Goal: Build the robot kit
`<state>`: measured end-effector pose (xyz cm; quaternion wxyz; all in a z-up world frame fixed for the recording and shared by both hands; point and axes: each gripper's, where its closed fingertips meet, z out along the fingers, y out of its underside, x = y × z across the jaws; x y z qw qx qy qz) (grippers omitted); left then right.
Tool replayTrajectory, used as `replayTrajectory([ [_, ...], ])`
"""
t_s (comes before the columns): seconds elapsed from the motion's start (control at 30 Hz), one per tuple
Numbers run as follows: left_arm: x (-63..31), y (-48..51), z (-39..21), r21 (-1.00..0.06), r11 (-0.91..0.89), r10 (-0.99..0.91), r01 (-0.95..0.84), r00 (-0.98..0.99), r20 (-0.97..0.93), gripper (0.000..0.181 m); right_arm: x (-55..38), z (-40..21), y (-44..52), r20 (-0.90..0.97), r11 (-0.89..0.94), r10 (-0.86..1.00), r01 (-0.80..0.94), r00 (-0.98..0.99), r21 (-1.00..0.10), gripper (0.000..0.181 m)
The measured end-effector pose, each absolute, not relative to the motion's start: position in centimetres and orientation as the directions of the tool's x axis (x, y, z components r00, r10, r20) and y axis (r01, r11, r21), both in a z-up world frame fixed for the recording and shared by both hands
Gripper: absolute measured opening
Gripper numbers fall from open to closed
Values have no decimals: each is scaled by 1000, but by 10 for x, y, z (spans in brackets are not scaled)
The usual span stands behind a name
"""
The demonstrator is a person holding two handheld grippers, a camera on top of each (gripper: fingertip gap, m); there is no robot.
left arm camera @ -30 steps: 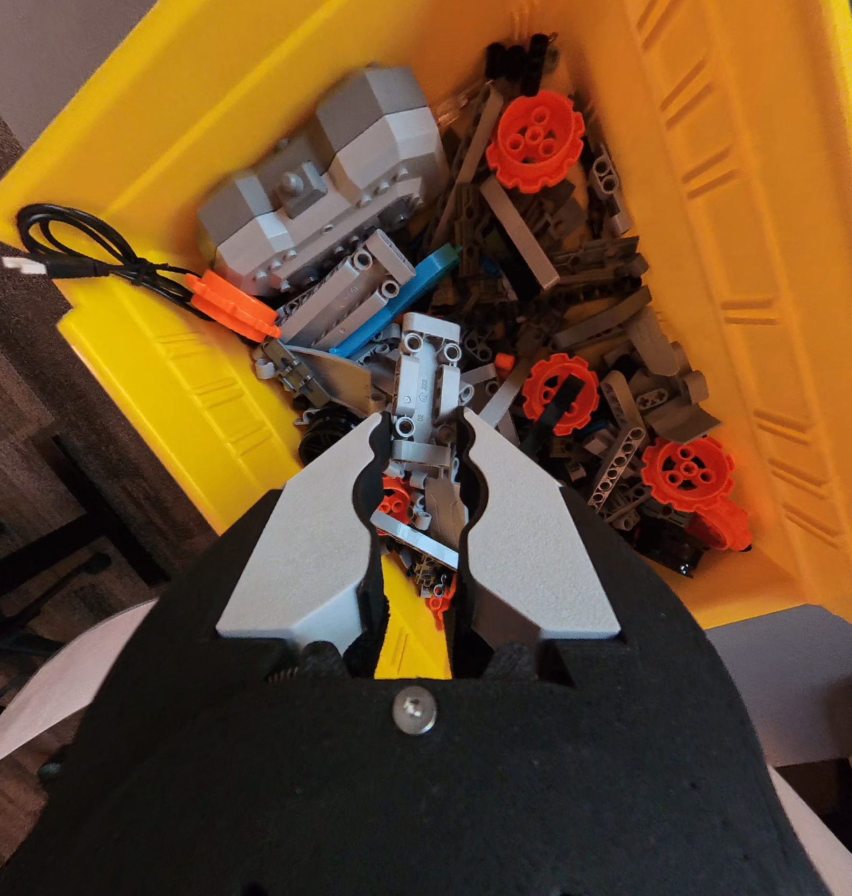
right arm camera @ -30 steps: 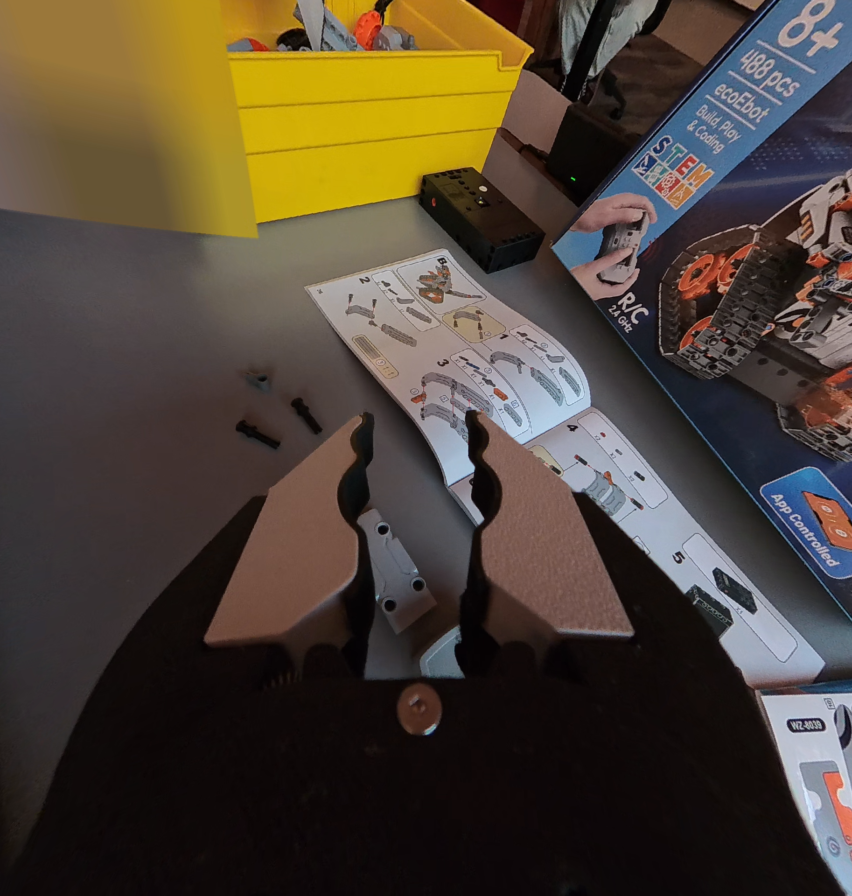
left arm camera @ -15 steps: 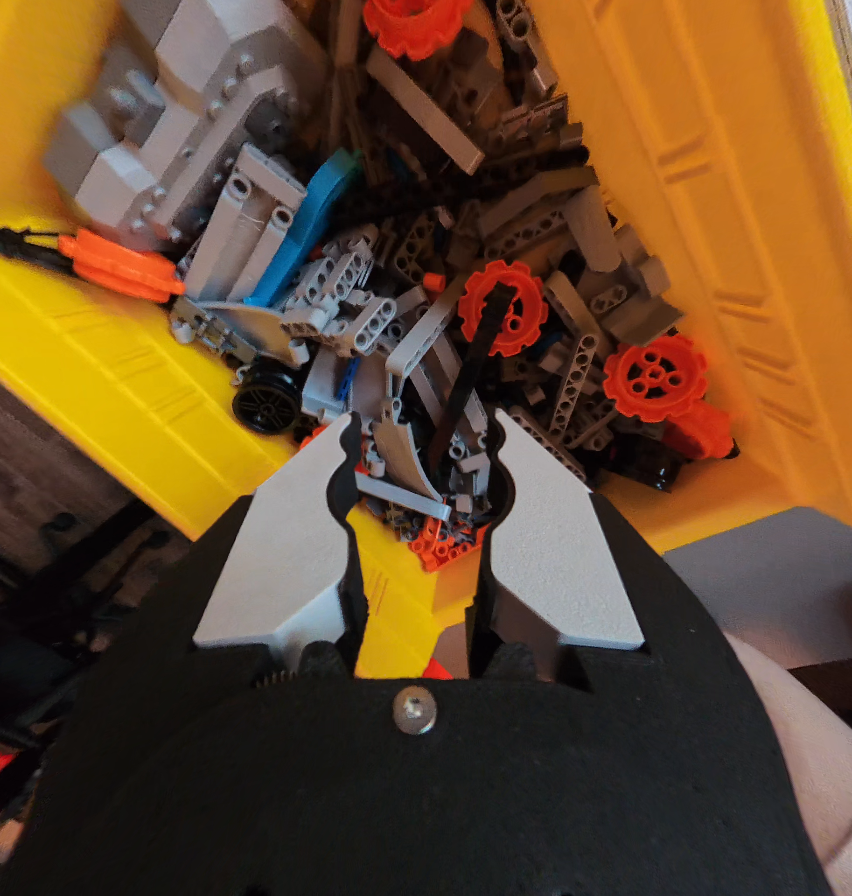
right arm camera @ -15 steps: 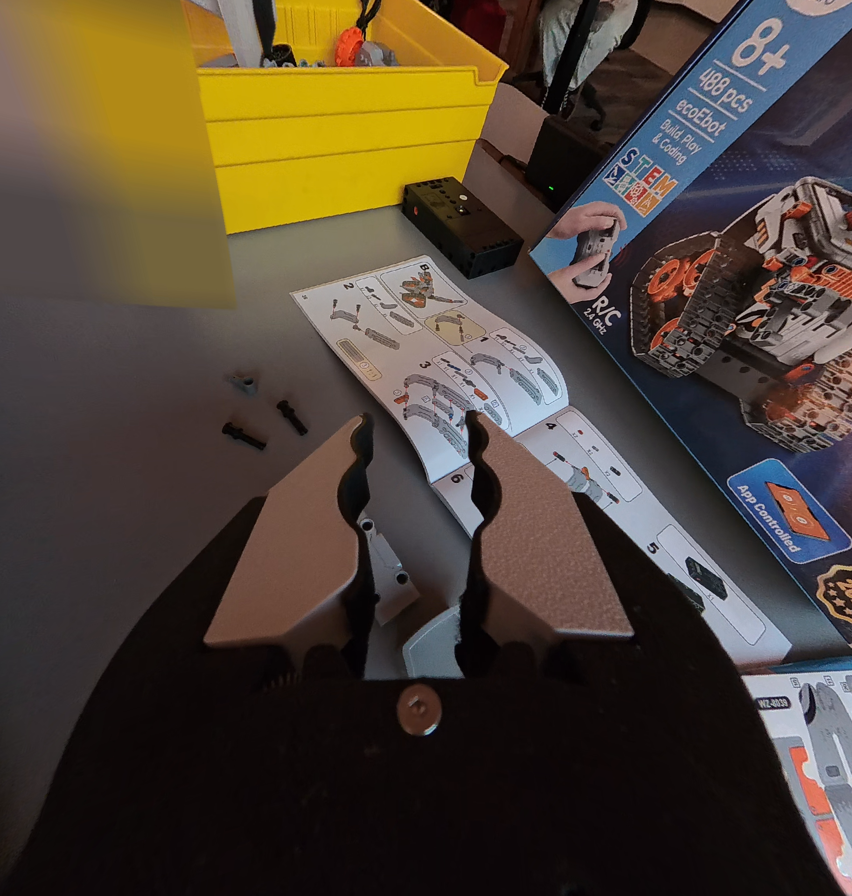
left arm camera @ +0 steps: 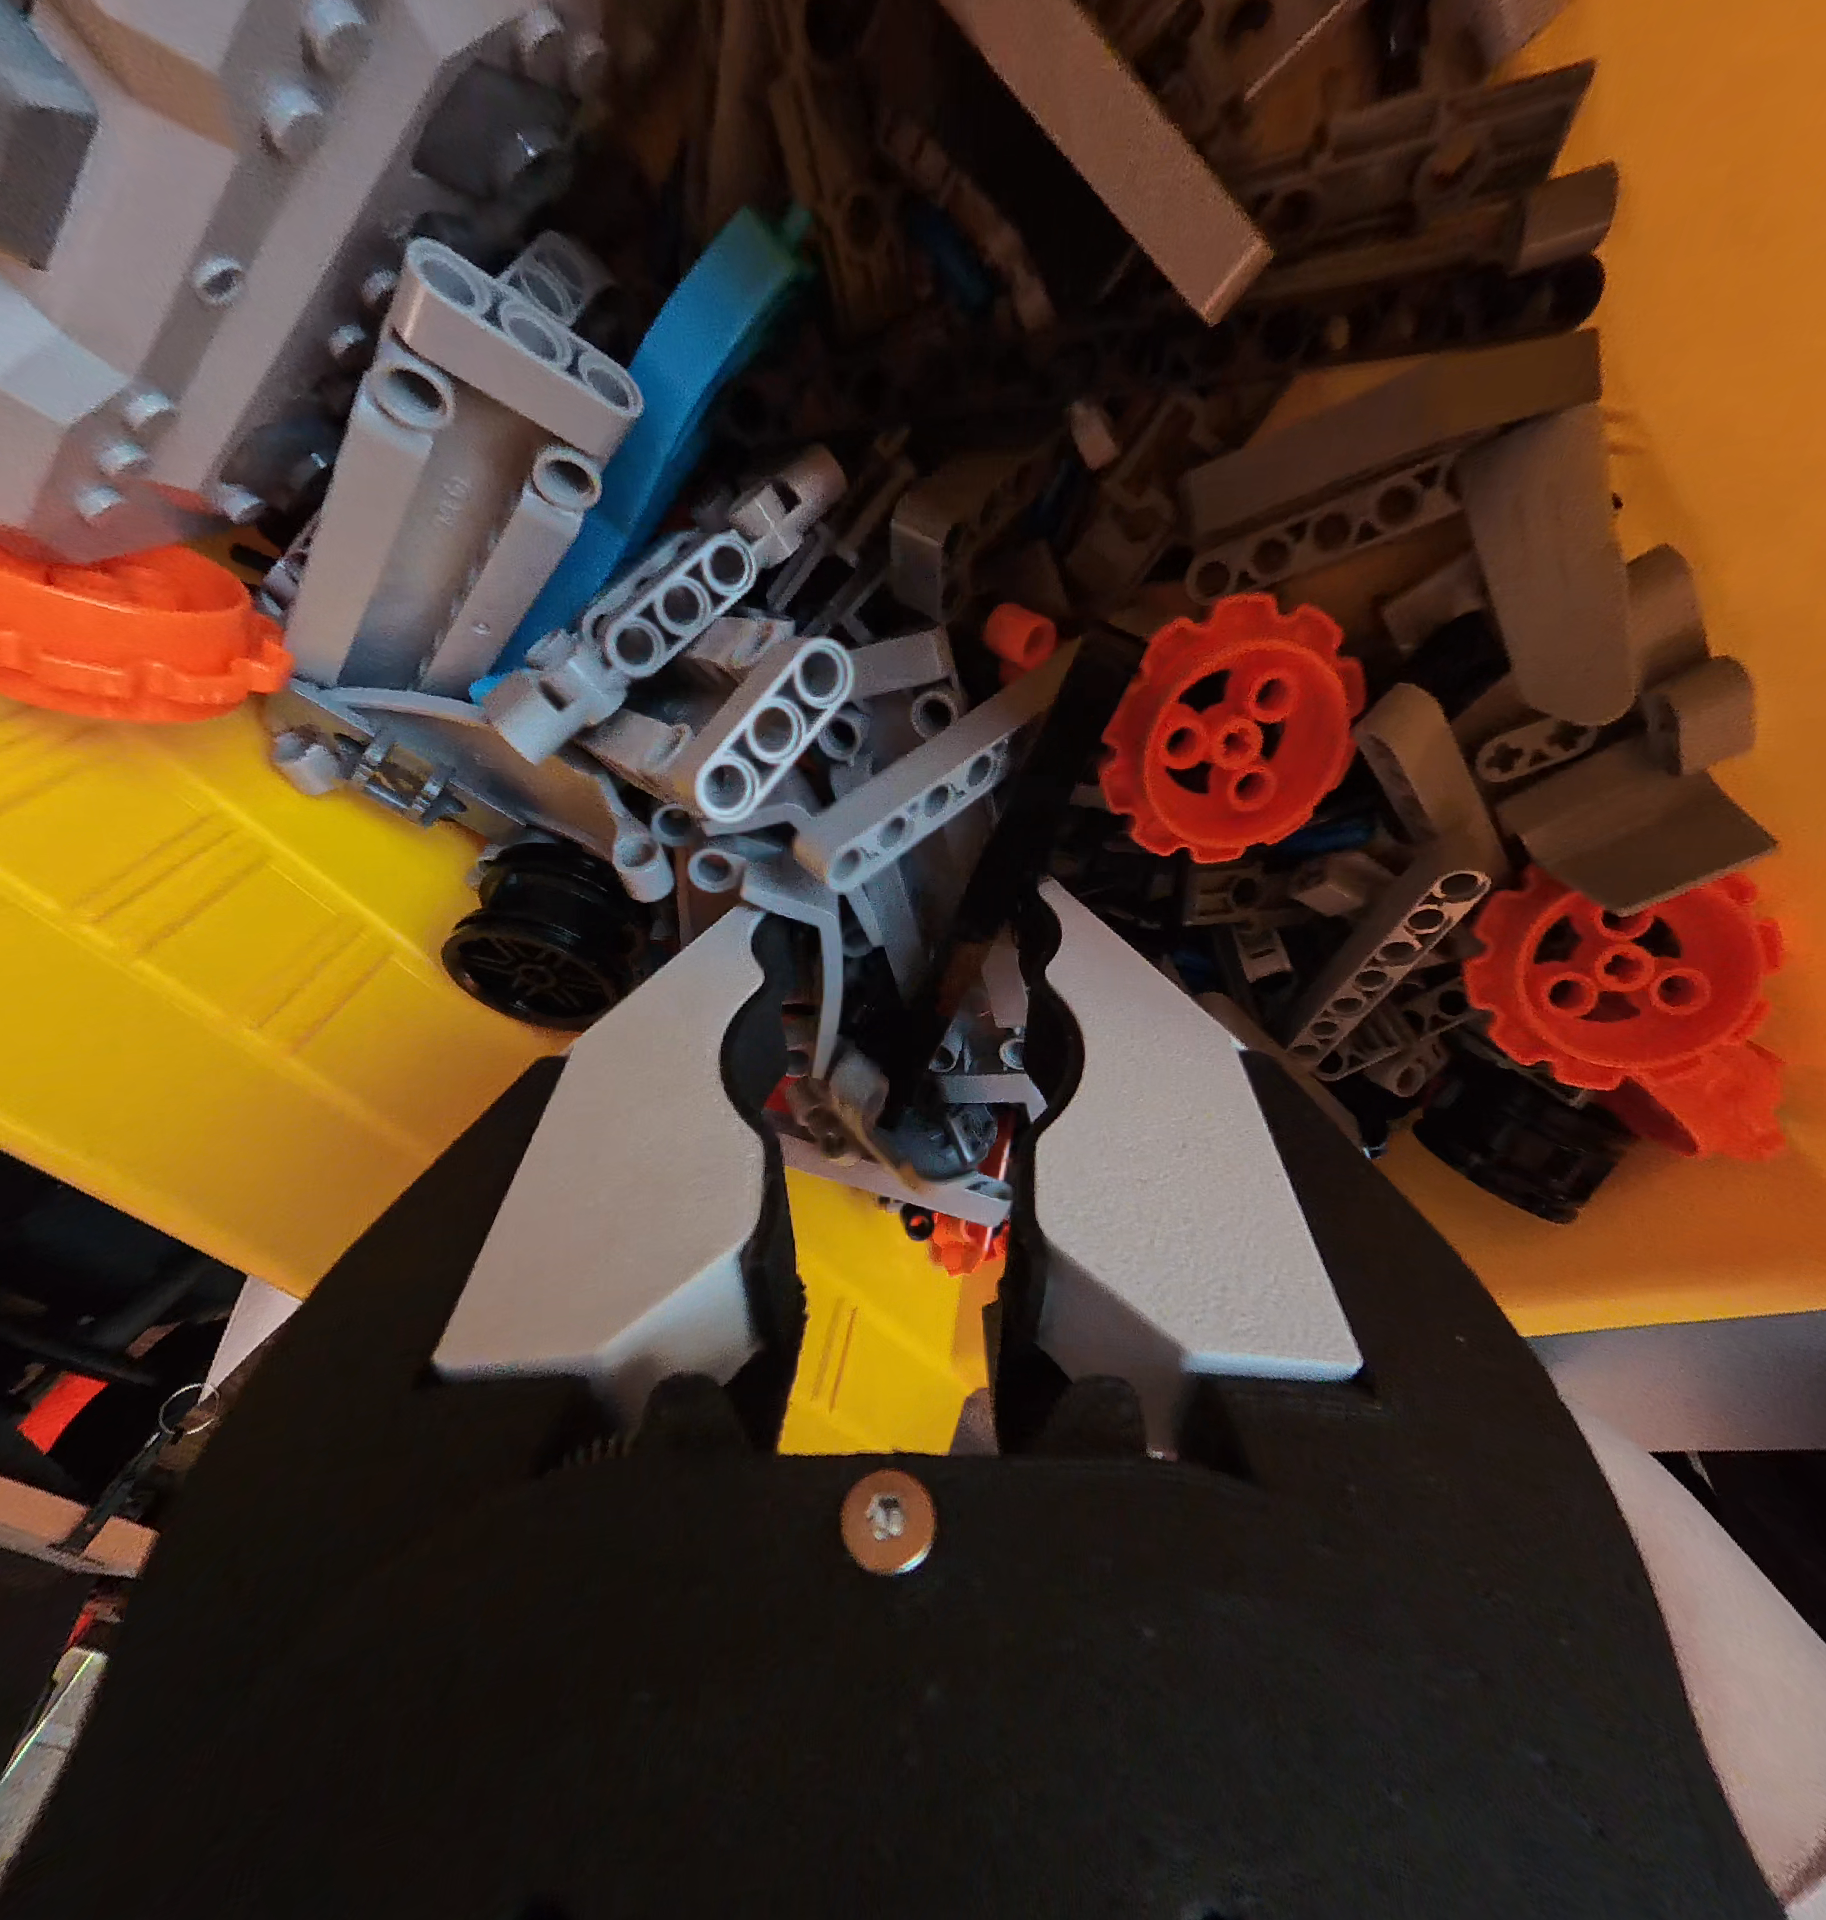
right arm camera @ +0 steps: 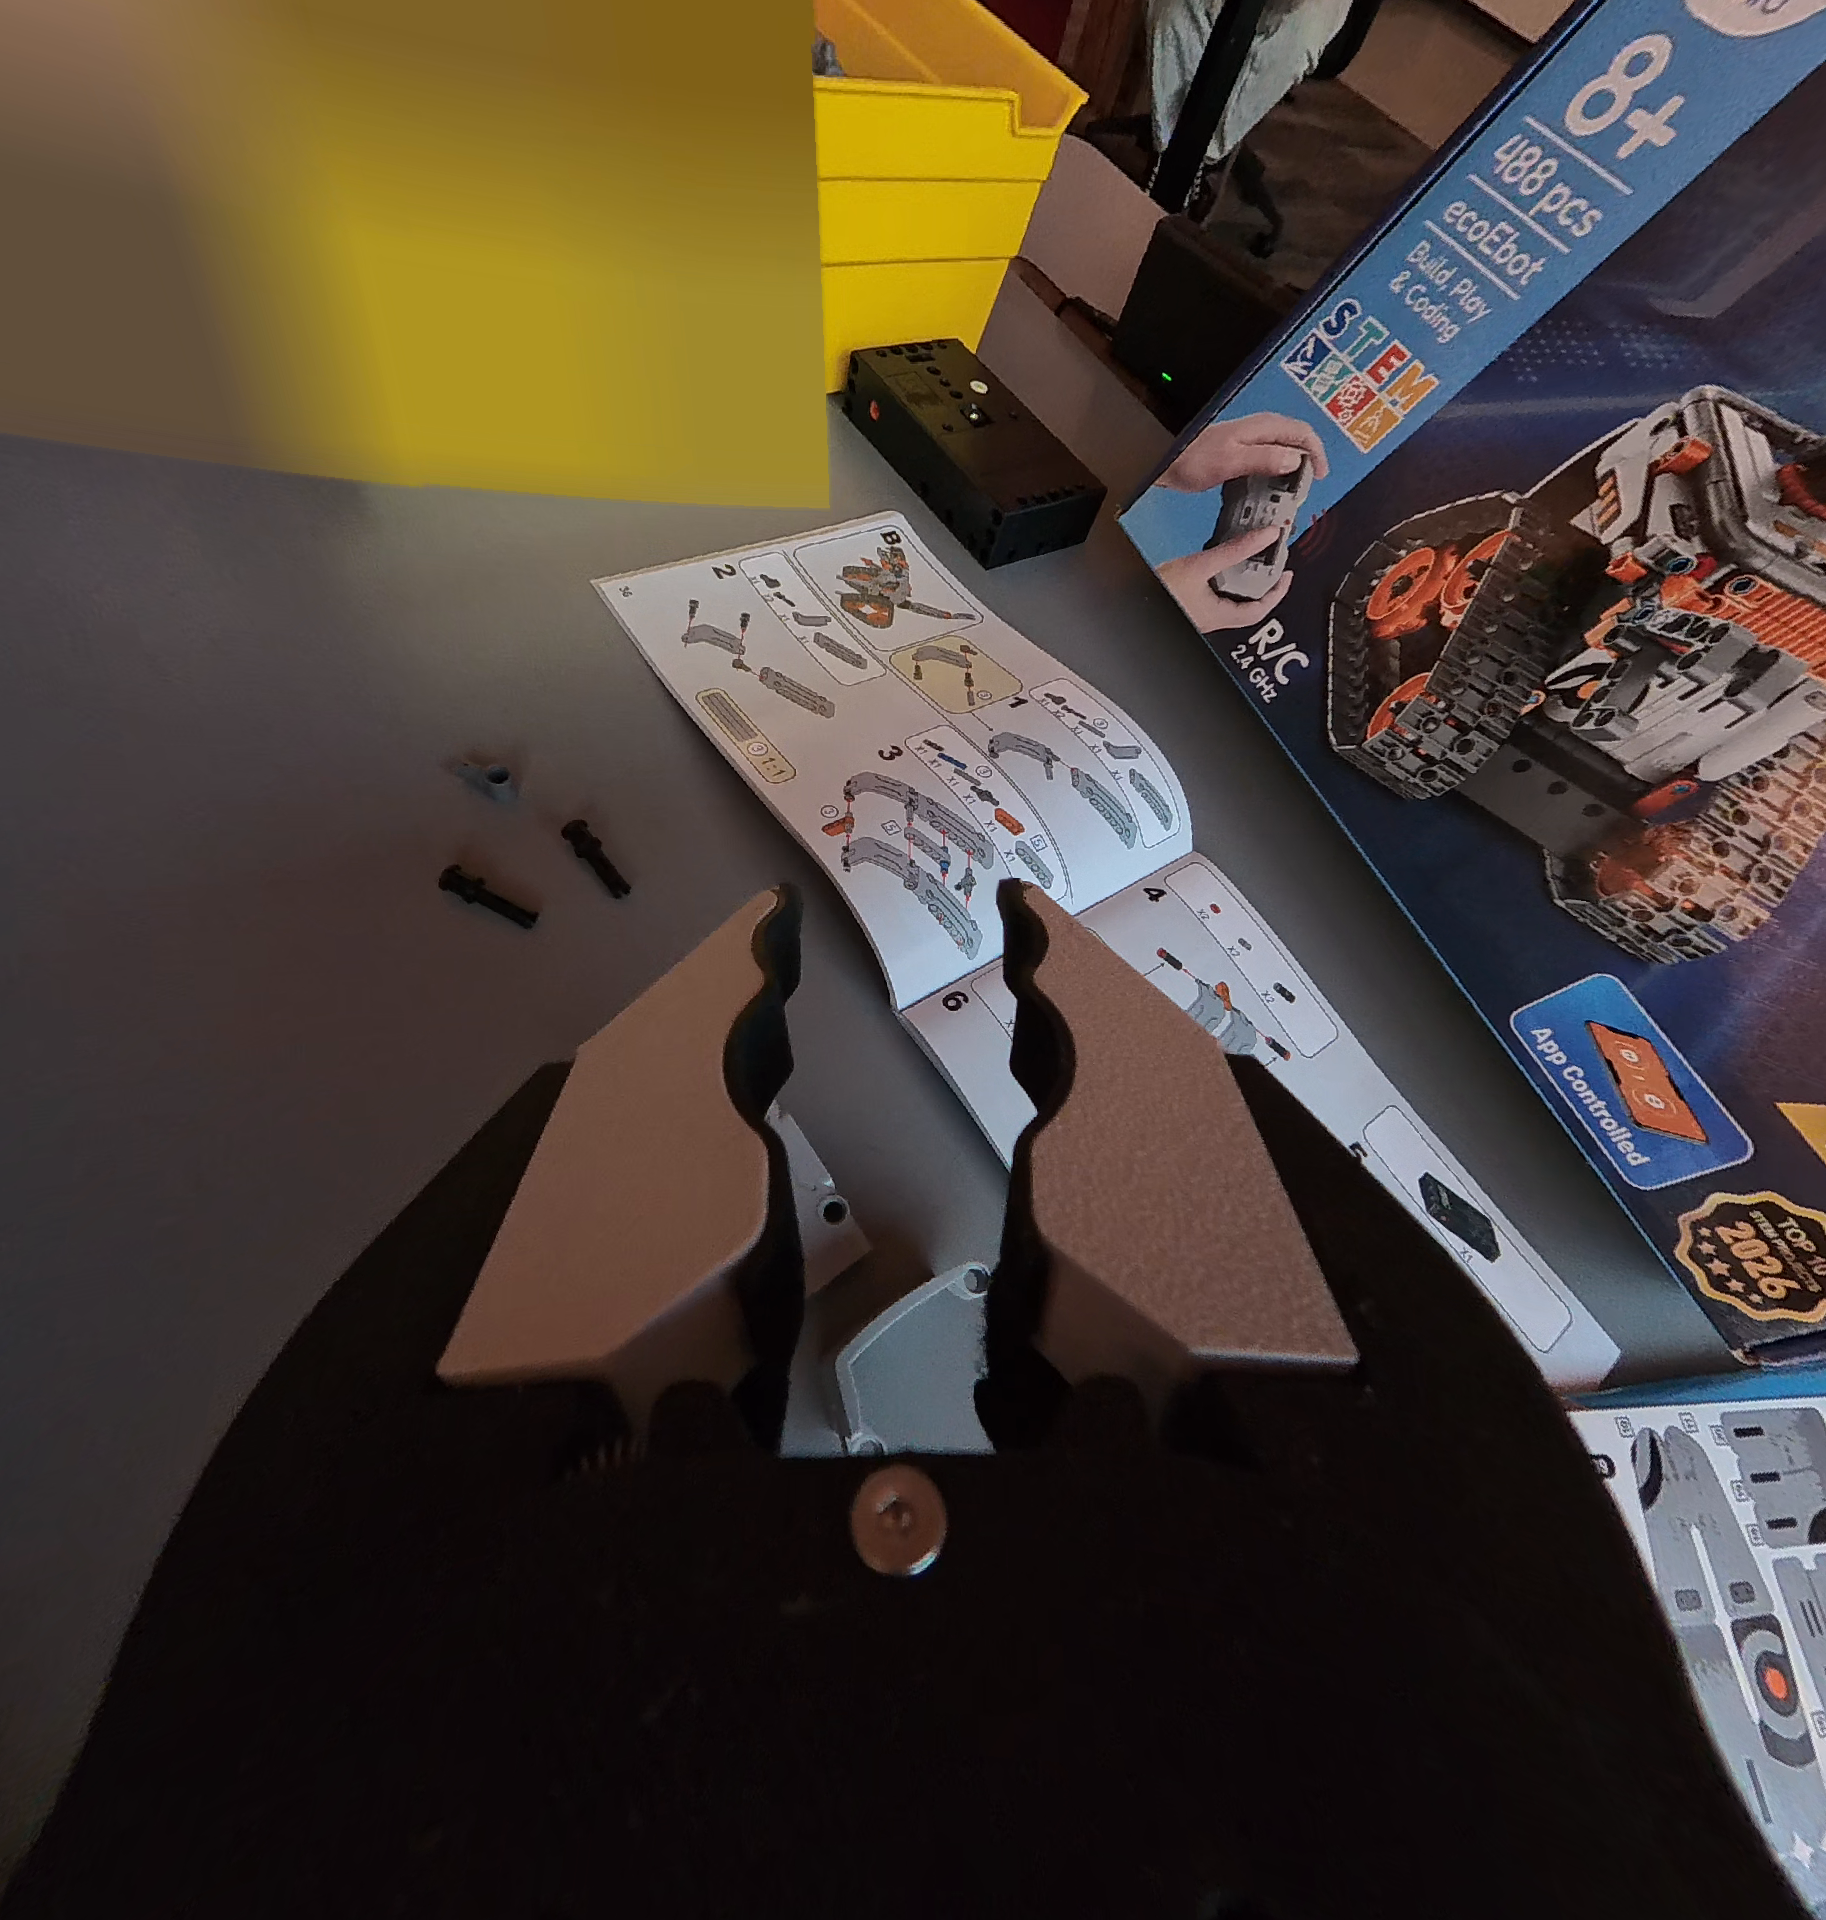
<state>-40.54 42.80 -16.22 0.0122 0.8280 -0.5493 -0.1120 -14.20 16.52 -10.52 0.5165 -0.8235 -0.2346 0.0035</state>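
Yellow bin [left arm camera: 171,935] holds a heap of grey beams, a blue curved piece [left arm camera: 680,384], a black wheel [left arm camera: 535,956] and orange gear wheels [left arm camera: 1236,732]. Left gripper [left arm camera: 904,914] hangs over the heap by the bin's near wall, jaws apart, holding nothing. Right gripper [right arm camera: 898,904], also spread and empty, hovers above the bench [right arm camera: 213,727] over a light grey piece [right arm camera: 914,1351], beside the instruction booklet [right arm camera: 919,748] and two black pins [right arm camera: 488,896].

A grey table [right arm camera: 213,1039] carries a yellow bin [right arm camera: 930,208], a black battery box [right arm camera: 976,447], an open instruction booklet [right arm camera: 919,748], two black pins [right arm camera: 535,878] and a large toy box [right arm camera: 1615,623].
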Motion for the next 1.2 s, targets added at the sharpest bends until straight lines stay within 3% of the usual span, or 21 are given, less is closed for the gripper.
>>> replayTrajectory([
  [0.17, -398, 439, -157, 67, -445, -890, -893, 432, -147, 36, -142, -107, 165, 245, -361, 393, 394, 886, -845, 38],
  [0.2, -392, 442, -154, 18, -450, -886, -893, 444, -135, 20, -142, -107, 165, 246, -361, 392, 395, 886, -845, 37],
  [0.33, -375, 456, -135, -145, -479, -859, -866, 496, -126, 17, -142, -107, 165, 248, -359, 393, 396, 885, -845, 37],
  [0.5, -365, 457, -143, -148, -425, -887, -893, 443, -128, 16, -142, -110, 165, 252, -369, 398, 405, 882, -836, 36],
  [0.63, -357, 453, -136, -179, -418, -888, -891, 442, -125, 46, -141, -111, 165, 259, -371, 399, 413, 880, -832, 36],
  [0.73, -365, 451, -121, -195, -412, -880, -890, 444, -169, 43, -142, -110, 164, 262, -368, 400, 416, 878, -832, 36],
  [0.83, -372, 426, -117, -169, -377, -913, -911, 396, -97, 26, -142, -110, 164, 262, -369, 402, 418, 877, -831, 36],
  [0.97, -406, 411, -132, 8, -426, -901, -905, 424, -92, 29, -142, -112, 164, 263, -374, 405, 421, 876, -826, 36],
  [1.2, -425, 417, -142, 84, -624, -782, -777, 619, -73, 48, -143, -116, 164, 261, -384, 412, 426, 873, -819, 36],
])
